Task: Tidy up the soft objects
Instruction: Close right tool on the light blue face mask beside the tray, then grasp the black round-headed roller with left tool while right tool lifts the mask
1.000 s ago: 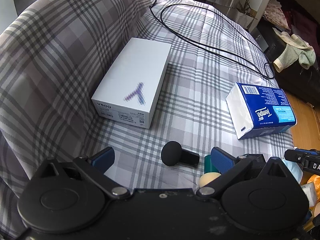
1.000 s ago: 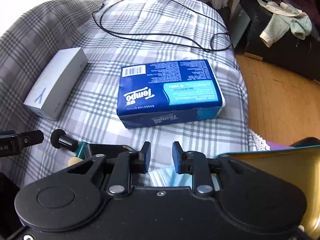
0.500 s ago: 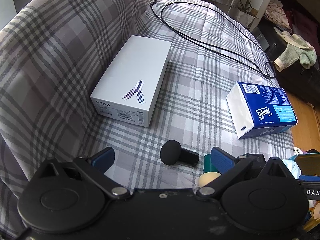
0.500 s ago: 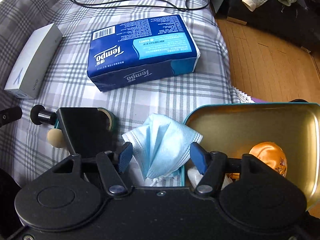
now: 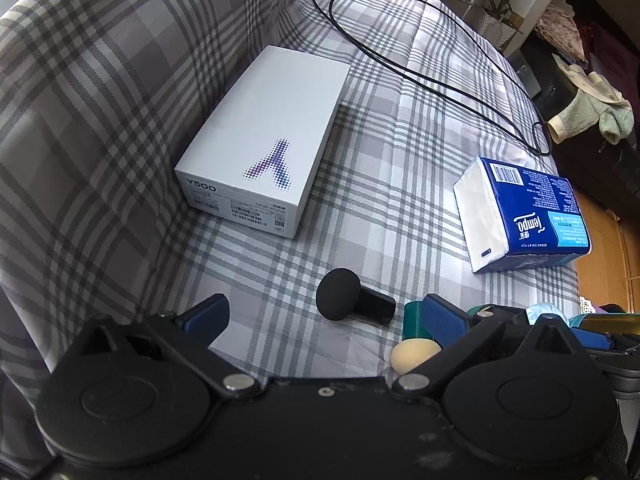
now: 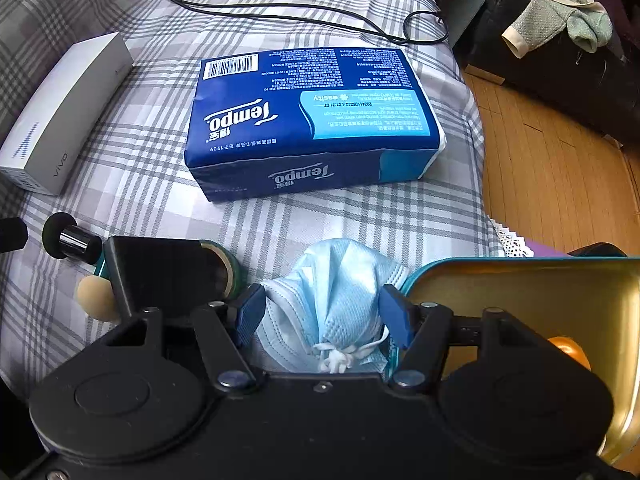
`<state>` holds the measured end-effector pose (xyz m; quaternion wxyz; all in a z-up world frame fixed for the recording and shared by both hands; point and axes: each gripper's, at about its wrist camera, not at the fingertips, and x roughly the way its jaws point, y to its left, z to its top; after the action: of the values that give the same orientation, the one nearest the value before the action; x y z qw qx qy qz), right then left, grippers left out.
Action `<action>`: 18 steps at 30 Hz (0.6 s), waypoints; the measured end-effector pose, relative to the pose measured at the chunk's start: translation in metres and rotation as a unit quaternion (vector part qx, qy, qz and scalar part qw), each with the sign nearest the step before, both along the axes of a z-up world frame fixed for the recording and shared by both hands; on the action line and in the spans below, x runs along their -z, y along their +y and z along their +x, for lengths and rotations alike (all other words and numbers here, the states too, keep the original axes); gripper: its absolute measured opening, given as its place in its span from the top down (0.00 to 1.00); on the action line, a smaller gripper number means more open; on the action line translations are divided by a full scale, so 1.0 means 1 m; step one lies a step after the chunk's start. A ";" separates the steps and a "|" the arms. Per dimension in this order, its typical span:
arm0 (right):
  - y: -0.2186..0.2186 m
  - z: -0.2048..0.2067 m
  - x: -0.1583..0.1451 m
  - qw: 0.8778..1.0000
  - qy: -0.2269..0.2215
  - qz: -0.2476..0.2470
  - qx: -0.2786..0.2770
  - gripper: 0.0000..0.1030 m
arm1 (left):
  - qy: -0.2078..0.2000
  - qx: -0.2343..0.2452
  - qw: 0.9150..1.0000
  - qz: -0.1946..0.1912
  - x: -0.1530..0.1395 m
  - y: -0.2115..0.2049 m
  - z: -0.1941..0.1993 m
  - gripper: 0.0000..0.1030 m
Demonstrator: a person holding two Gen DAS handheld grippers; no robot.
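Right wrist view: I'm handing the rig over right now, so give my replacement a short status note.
Right tongs: open, straddling the crumpled blue face mask, pads not pressing it.
Left tongs: open, empty, above the plaid cover.
Mask lies beside the gold tin; tissue pack sits further back.
Done: nothing visibly sorted.
Left: grip the mask, probably tin-bound; then the tissues.

A grey plaid-covered sofa seat [image 5: 380,184] carries the things; on it lie a white box [image 5: 260,140], a blue tissue pack [image 6: 312,120], a looped black cable [image 5: 420,64], a small black round-headed piece [image 5: 348,300] and a crumpled blue face mask [image 6: 332,296].
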<state>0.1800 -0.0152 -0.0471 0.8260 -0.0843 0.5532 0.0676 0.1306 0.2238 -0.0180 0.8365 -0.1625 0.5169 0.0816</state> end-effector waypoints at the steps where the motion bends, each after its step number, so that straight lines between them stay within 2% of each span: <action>1: 0.001 0.001 0.002 1.000 -0.002 -0.005 -0.001 0.41 | 0.001 0.001 1.000 0.002 0.000 -0.001 0.000 0.00; 2: 0.003 0.001 0.003 1.000 -0.003 -0.012 -0.004 0.42 | 0.002 0.003 1.000 0.003 0.001 -0.001 0.001 0.00; 4: 0.004 0.002 0.006 1.000 -0.003 -0.025 -0.007 0.51 | 0.006 0.006 1.000 0.004 0.002 -0.002 0.002 0.00; 5: 0.004 0.003 0.007 0.999 0.003 -0.031 -0.005 0.69 | 0.008 0.009 1.000 0.003 0.003 -0.002 0.003 0.00; 6: 0.003 0.004 0.008 0.999 0.010 -0.032 -0.005 0.76 | 0.011 0.011 1.000 0.003 0.005 -0.002 0.005 0.01; 7: 0.001 0.004 0.008 0.999 0.014 -0.029 0.000 0.76 | 0.016 0.013 1.000 0.002 0.007 -0.003 0.007 0.01; 9: -0.003 0.003 0.005 1.000 0.005 -0.027 0.009 0.83 | 0.025 0.017 1.000 0.001 0.010 -0.003 0.011 0.00; 18: -0.010 -0.003 -0.027 0.999 -0.023 0.029 0.024 0.83 | 0.062 0.048 0.997 0.011 0.032 -0.017 0.041 0.01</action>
<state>0.1773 -0.0251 -0.0200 0.8422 -0.0486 0.5334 0.0619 0.1717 0.2064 -0.0502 0.8074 -0.1231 0.5742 0.0570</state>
